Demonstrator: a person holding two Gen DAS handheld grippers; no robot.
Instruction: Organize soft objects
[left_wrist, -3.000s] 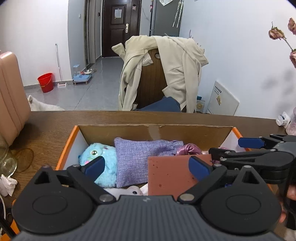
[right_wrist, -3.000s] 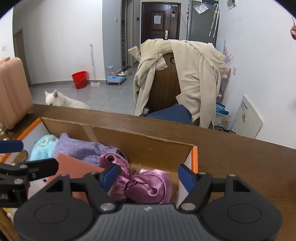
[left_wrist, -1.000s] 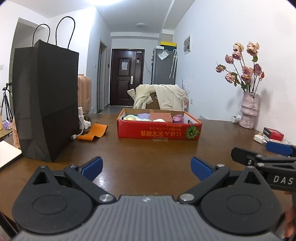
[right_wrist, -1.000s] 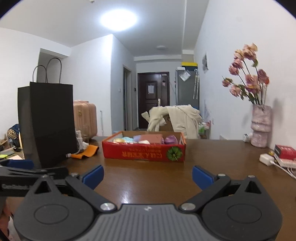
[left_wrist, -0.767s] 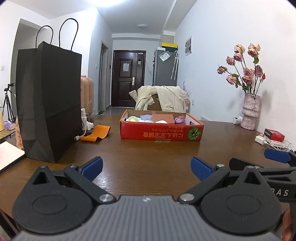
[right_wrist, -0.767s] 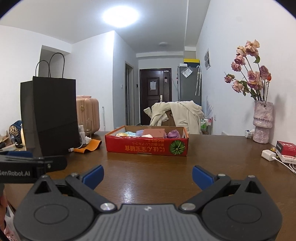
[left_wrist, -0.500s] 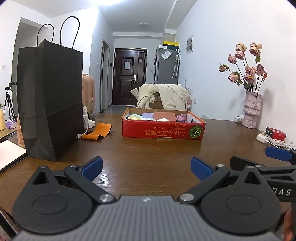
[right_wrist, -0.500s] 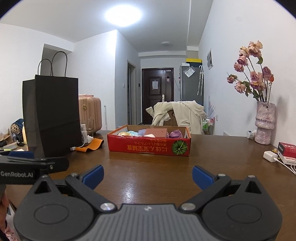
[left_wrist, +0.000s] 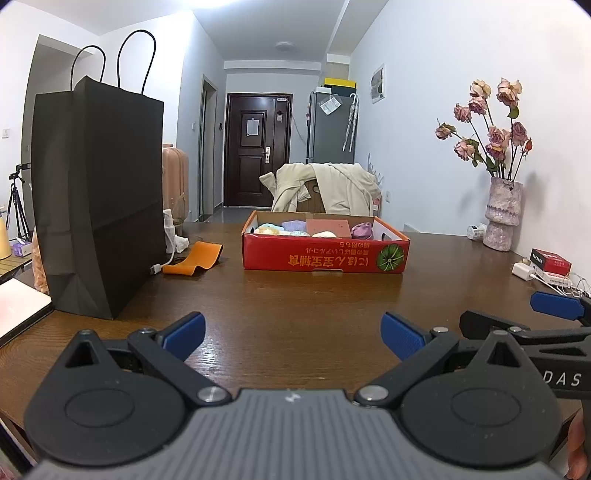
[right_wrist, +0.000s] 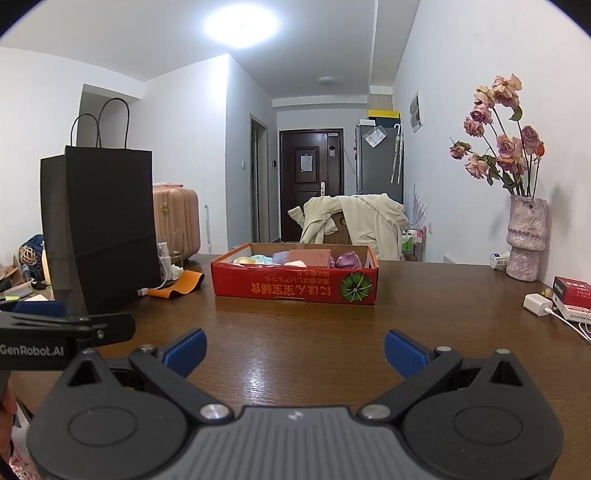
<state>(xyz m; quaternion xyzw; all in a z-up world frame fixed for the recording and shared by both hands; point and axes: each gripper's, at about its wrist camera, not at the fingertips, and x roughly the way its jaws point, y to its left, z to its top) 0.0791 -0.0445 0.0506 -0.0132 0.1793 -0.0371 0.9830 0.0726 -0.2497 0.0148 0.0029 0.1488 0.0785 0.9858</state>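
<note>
Wooden table (left_wrist: 295, 295) holds red box (left_wrist: 325, 254) well beyond both empty grippers.

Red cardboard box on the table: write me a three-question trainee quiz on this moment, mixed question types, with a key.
1. True or false: the left hand-held gripper is shut on a soft item.
2. Multiple choice: where do the soft objects lie? A) scattered on the table B) inside the red cardboard box C) inside the black paper bag
3. Fill in: the orange band lies on the table between the box and the ____.

Key
1. False; both it and the right hand-held gripper are open and hold nothing.
2. B
3. Black paper bag
</note>
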